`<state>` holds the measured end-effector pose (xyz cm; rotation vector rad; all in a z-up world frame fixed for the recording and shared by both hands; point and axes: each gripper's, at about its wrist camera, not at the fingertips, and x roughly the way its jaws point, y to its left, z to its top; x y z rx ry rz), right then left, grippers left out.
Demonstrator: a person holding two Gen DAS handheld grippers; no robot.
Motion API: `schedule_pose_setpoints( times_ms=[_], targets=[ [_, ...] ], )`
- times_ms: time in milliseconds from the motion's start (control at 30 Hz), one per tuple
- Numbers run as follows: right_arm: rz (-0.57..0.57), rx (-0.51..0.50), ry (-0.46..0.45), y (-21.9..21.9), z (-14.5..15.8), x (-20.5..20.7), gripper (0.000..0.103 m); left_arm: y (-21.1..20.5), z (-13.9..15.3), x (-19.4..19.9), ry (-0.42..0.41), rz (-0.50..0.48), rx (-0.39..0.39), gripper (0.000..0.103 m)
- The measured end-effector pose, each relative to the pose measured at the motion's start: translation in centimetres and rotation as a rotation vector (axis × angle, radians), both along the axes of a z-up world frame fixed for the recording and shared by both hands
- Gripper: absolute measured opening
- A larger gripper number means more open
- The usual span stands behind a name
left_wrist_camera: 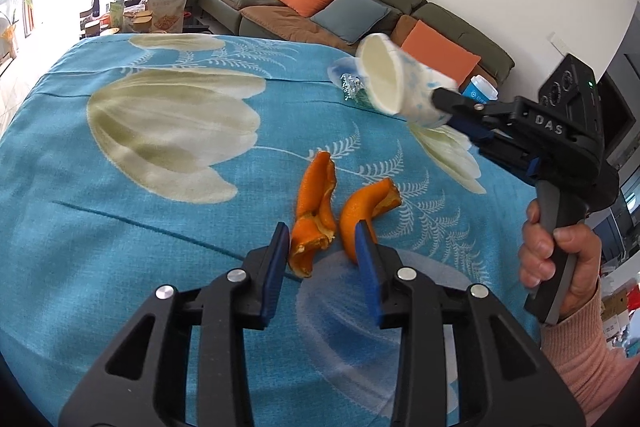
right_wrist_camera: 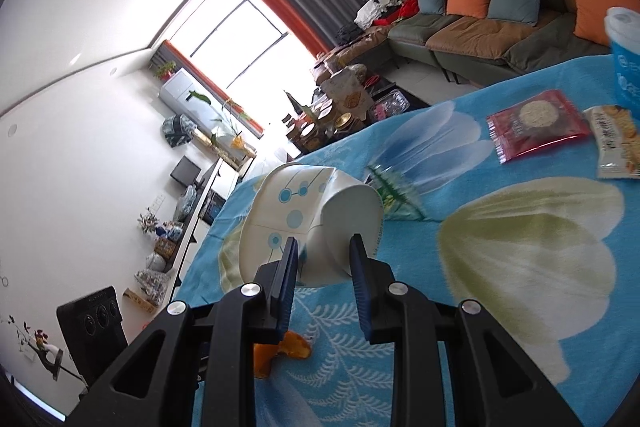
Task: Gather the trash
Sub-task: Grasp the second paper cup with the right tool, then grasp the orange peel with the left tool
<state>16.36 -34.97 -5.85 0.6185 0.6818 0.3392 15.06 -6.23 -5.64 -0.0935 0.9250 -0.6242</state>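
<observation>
A: What covers the table?
B: A blue floral cloth (left_wrist_camera: pixel 120 195).
A: The cup (right_wrist_camera: pixel 316 223)?
B: Tipped, lifted, clamped between the right gripper (right_wrist_camera: pixel 324 267) jaws.
A: And the peels (left_wrist_camera: pixel 320 211)?
B: On the cloth, partly between the left gripper (left_wrist_camera: pixel 322 247) jaws, which stand apart.

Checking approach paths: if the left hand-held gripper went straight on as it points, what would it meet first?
Most likely the orange peels lying on the tablecloth, between and just beyond the open left hand-held gripper; depth is uncertain.
</observation>
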Motion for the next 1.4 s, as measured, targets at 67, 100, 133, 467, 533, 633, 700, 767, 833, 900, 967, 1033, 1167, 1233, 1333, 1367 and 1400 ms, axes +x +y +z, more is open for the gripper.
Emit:
schedule_pose_setpoints(
  times_ms=[67, 100, 133, 467, 533, 633, 700, 767, 833, 900, 967, 1033, 1167, 1233, 1333, 1367, 1400],
  targets=[
    [-0.028, 0.007, -0.005, -1.1, 0.1, -0.5, 0.025, 0.1, -0.1, 0.1, 0.004, 0.002, -0.003, 0.033],
    [-0.042, 0.012, -0.007, -1.7, 0.1, -0.8, 0.025, 0.0, -0.1, 0.1, 0.006, 0.001, -0.006, 0.033],
    [-0.056, 0.017, -0.009, -2.3, 0.1, -1.1, 0.025, 0.1, -0.2, 0.1, 0.008, 0.001, -0.008, 0.031],
    [-0.059, 0.028, -0.021, -2.9, 0.2, -2.5, 0.025, 0.4, 0.0, -0.2, -0.004, 0.007, -0.019, 0.018],
    [-0.045, 0.035, -0.024, -2.5, 0.2, -2.6, 0.025, 0.4, 0.3, -0.5, -0.019, 0.004, -0.022, 0.017],
    [-0.016, 0.038, -0.025, -1.6, 0.1, -2.6, 0.025, 0.8, 0.9, -1.2, -0.047, 0.003, -0.021, 0.017],
    [0.004, 0.039, -0.026, -0.9, 0.2, -2.6, 0.025, 1.0, 1.2, -1.7, -0.058, 0.001, -0.024, 0.016],
    [0.024, 0.041, -0.023, -0.2, 0.1, -2.6, 0.025, 1.5, 1.5, -2.3, -0.07, -0.001, -0.026, 0.016],
    [0.036, 0.044, -0.019, 0.3, 0.0, -2.5, 0.025, 2.0, 1.8, -2.8, -0.086, 0.004, -0.013, 0.016],
    [0.05, 0.047, -0.015, 0.8, -0.2, -2.5, 0.025, 2.4, 1.8, -3.2, -0.087, -0.003, -0.01, 0.016],
    [0.06, 0.049, -0.01, 1.3, -0.3, -2.5, 0.025, 2.8, 1.4, -3.3, -0.072, 0.004, 0.003, 0.017],
    [0.071, 0.051, -0.006, 1.7, -0.4, -2.2, 0.025, 3.0, 0.8, -3.1, -0.044, 0.003, 0.014, 0.019],
    [0.092, 0.046, -0.001, 2.5, -0.6, -2.3, 0.025, 3.3, -0.3, -2.9, -0.002, 0.009, 0.025, 0.034],
    [0.1, 0.045, 0.001, 2.8, -0.6, -2.4, 0.025, 3.3, -0.7, -3.0, 0.005, 0.007, 0.025, 0.033],
    [0.111, 0.046, 0.0, 3.1, -0.6, -2.2, 0.025, 3.4, -1.1, -3.1, 0.015, 0.005, 0.015, 0.02],
    [0.114, 0.046, 0.0, 3.2, -0.5, -2.3, 0.025, 3.4, -1.1, -3.2, 0.014, 0.007, 0.013, 0.019],
    [0.119, 0.047, -0.001, 3.3, -0.5, -2.3, 0.025, 3.4, -1.0, -3.3, 0.006, 0.011, 0.015, 0.019]
  ],
)
